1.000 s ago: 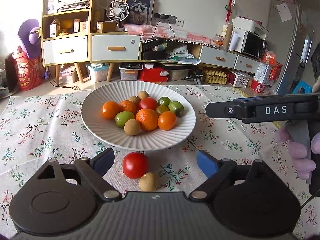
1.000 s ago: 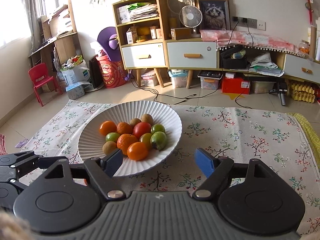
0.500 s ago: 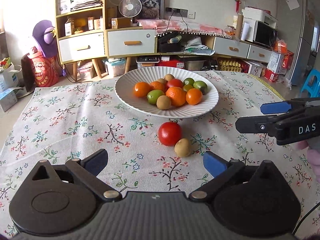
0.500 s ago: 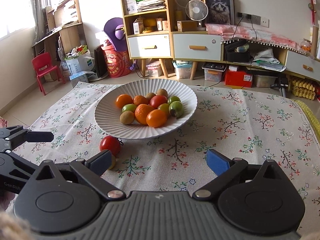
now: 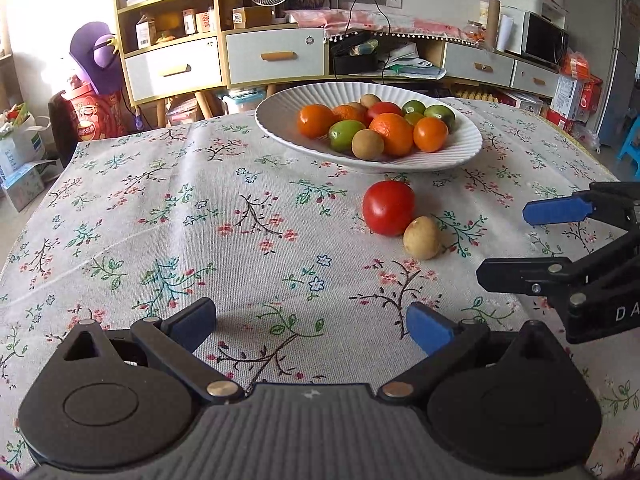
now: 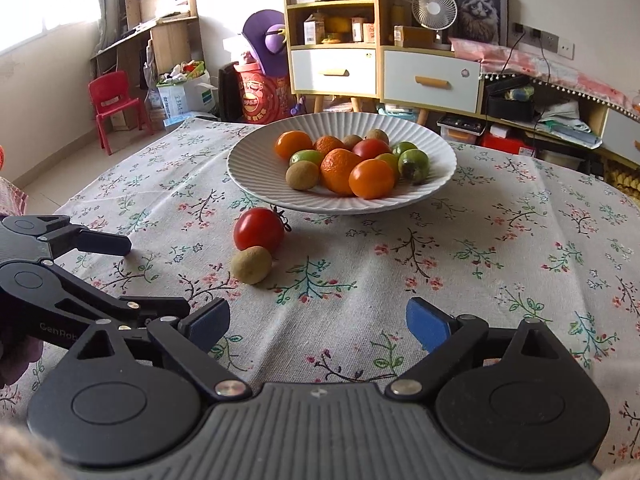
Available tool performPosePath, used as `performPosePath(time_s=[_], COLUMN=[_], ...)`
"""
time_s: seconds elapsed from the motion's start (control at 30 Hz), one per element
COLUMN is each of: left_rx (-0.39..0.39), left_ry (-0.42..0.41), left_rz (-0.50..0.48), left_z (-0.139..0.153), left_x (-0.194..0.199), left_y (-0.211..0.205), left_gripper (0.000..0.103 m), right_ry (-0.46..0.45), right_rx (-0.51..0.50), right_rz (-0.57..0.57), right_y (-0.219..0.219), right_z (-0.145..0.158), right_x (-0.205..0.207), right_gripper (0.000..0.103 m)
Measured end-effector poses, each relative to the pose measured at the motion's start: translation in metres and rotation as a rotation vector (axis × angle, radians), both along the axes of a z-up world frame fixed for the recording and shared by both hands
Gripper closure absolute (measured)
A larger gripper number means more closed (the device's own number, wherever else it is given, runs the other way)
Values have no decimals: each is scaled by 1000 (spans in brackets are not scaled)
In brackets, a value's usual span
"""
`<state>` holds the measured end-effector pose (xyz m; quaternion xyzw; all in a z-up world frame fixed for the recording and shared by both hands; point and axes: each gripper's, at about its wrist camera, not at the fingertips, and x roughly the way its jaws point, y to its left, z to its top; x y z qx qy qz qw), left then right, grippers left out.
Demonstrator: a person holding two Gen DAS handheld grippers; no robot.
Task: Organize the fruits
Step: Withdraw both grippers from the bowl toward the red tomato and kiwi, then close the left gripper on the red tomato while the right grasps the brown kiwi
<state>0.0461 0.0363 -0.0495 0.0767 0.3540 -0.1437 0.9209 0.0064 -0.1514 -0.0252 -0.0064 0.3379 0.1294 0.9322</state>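
Kiwi [image 5: 421, 237] long axis upright, touching tomato [image 5: 388, 207]

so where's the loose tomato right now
On the tablecloth just in front of the white plate, the tomato touches a small brown fruit.

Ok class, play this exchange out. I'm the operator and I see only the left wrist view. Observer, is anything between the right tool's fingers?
Observer: No. The right tool is closing over bare tablecloth. The tomato and kiwi lie ahead, to its left.
Operator: What's in the room beyond my left edge?
Observer: A red child's chair against the left wall.
Operator: Anything on the plate I'd miss?
Observer: On the white plate, the rightmost green fruit shows a dark stem end.
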Motion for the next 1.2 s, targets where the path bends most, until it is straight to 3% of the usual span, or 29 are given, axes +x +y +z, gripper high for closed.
performPosePath(time_s=[0.3, 0.67, 1.03, 1.2], left_rx=[-24, -32, -49, -62], left_ry=[-3, -10, -16, -28], left_rz=[14, 15, -30, -59], left_z=[-1, 0, 1, 3], left_x=[12, 15, 23, 29], left_y=[19, 16, -10, -27], left_gripper=[9, 9, 15, 29], right_ry=[10, 6, 21, 41], right_rx=[22, 25, 32, 56], right_rz=[108, 144, 107, 36], right_y=[21, 28, 9, -7], right_z=[-3, -3, 3, 2], right_x=[13, 17, 15, 21], right_gripper=[52, 79, 79, 79])
